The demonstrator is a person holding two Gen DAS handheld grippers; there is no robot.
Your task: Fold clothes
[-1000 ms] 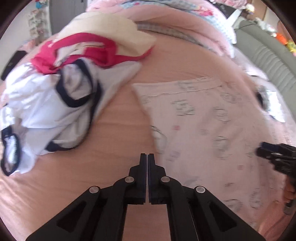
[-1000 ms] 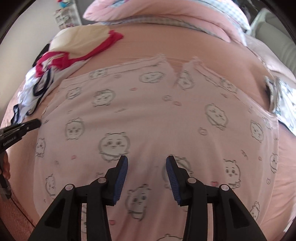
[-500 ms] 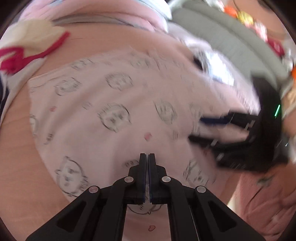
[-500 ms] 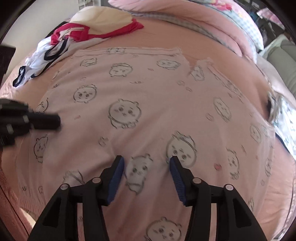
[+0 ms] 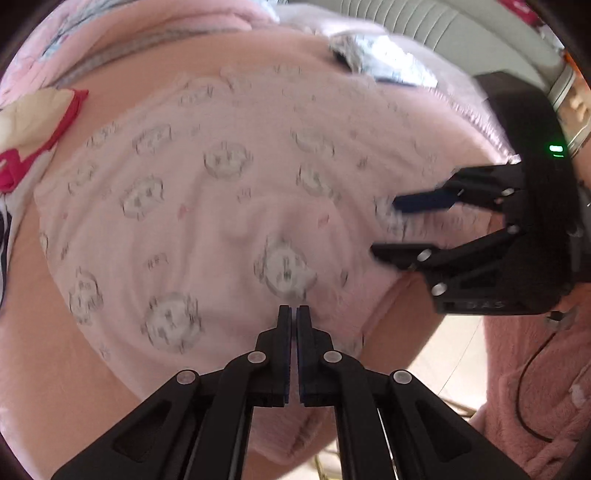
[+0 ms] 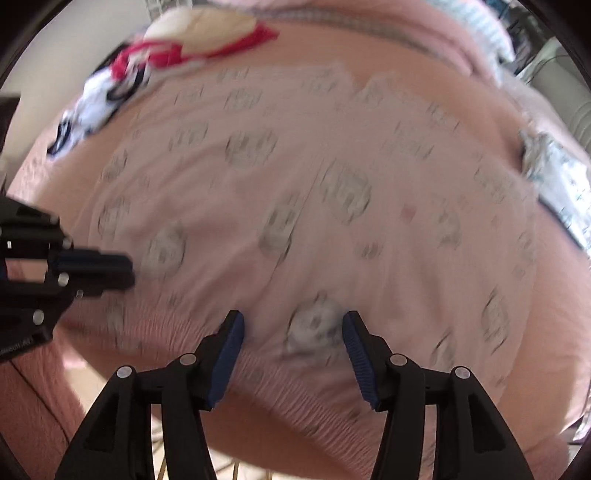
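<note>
A pale pink garment point(image 5: 229, 206) printed with cartoon faces lies spread flat on the pink bed point(image 5: 37, 332). My left gripper point(image 5: 294, 314) is shut with nothing visible between its fingers, its tips over the garment close to the near hem. In the right wrist view it comes in from the left point(image 6: 125, 266). My right gripper point(image 6: 293, 321) is open above the ribbed hem point(image 6: 295, 398) of the garment point(image 6: 314, 184); a printed face shows between its blue pads, which stand clear of the cloth. In the left wrist view it is open at the right point(image 5: 384, 229).
A heap of clothes point(image 6: 147, 62) in white, navy, red and cream lies at the far left. A folded patterned piece point(image 5: 380, 66) sits at the far right beside a grey padded surface point(image 5: 443, 22). The bed's near edge drops to the floor point(image 5: 454, 354). A fuzzy pink sleeve point(image 5: 535, 387) is at the lower right.
My left gripper swept right, from beside the clothes heap to over the garment's near hem, still shut. My right gripper's jaws widened and it drew back toward the ribbed hem.
</note>
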